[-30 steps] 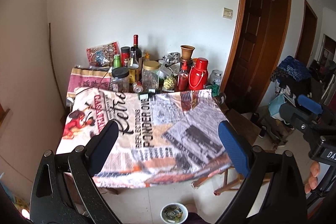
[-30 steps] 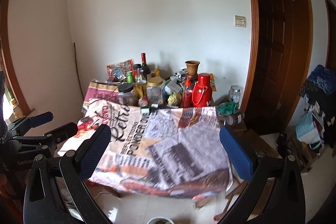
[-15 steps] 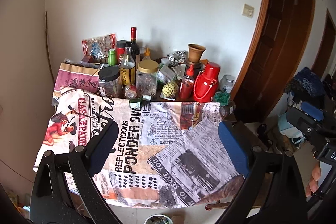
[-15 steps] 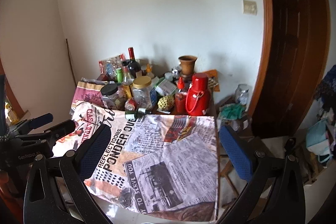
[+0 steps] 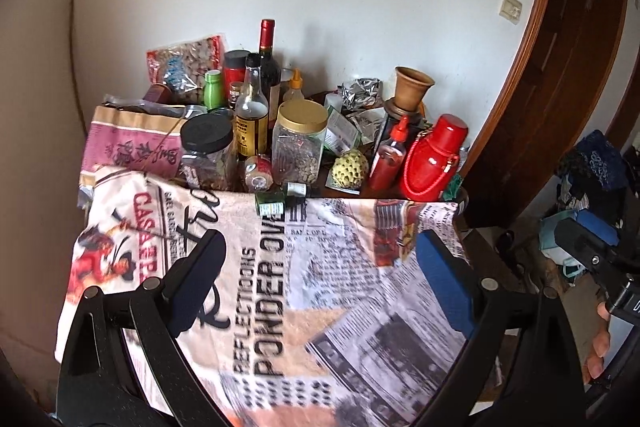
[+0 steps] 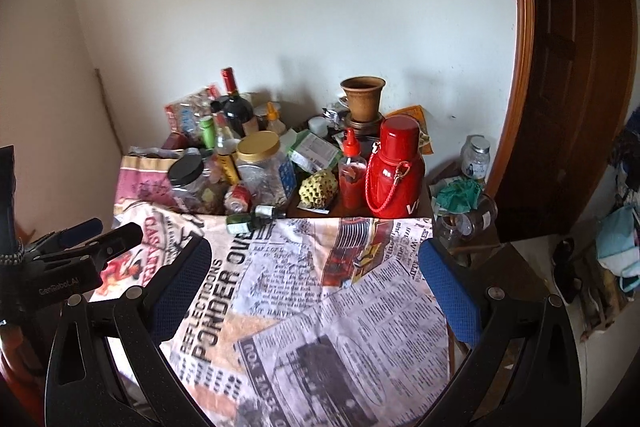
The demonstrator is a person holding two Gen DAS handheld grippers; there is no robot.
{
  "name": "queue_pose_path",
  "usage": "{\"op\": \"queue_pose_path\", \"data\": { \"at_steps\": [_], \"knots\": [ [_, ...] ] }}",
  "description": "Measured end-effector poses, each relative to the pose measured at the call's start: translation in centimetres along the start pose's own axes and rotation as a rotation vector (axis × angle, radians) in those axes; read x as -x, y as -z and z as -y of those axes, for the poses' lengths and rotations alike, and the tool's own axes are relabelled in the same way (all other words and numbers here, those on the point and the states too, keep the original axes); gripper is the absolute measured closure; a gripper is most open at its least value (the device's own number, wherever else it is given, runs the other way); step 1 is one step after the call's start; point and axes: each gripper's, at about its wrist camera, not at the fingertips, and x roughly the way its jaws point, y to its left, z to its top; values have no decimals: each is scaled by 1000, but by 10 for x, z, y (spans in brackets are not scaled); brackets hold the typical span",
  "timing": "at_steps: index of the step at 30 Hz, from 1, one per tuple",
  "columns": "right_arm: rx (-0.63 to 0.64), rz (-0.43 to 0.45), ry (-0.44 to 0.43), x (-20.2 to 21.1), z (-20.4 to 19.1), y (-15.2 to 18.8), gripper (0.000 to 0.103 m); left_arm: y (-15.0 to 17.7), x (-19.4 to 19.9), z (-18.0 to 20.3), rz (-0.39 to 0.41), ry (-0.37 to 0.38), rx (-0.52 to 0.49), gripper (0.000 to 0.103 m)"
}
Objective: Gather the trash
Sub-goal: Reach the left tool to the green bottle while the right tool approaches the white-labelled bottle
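Clutter crowds the far end of the table (image 5: 460, 215) against the wall: jars, bottles, a red flask (image 5: 434, 157) and a clay pot (image 6: 362, 99). At the near edge of that heap, on the printed cloth (image 6: 304, 291), a small green bottle (image 5: 271, 203) lies on its side. The left gripper (image 5: 320, 283) and right gripper (image 6: 316, 279) hover over the cloth, fingers spread wide, holding nothing, well short of the bottle.

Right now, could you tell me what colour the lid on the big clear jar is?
Gold lid, best seen from the left wrist.
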Motion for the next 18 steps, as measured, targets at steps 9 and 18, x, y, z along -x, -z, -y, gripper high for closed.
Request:
{"op": "queue_pose_path", "data": {
  "at_steps": [9, 18],
  "knots": [
    [-10, -118, 82, -77, -19, -10, 0, -29, -113, -58, -140, 35, 0, 7],
    [-33, -215, 106, -140, -28, -1, 0, -16, -247, -95, -376, 134, 127, 7]
  ]
}}
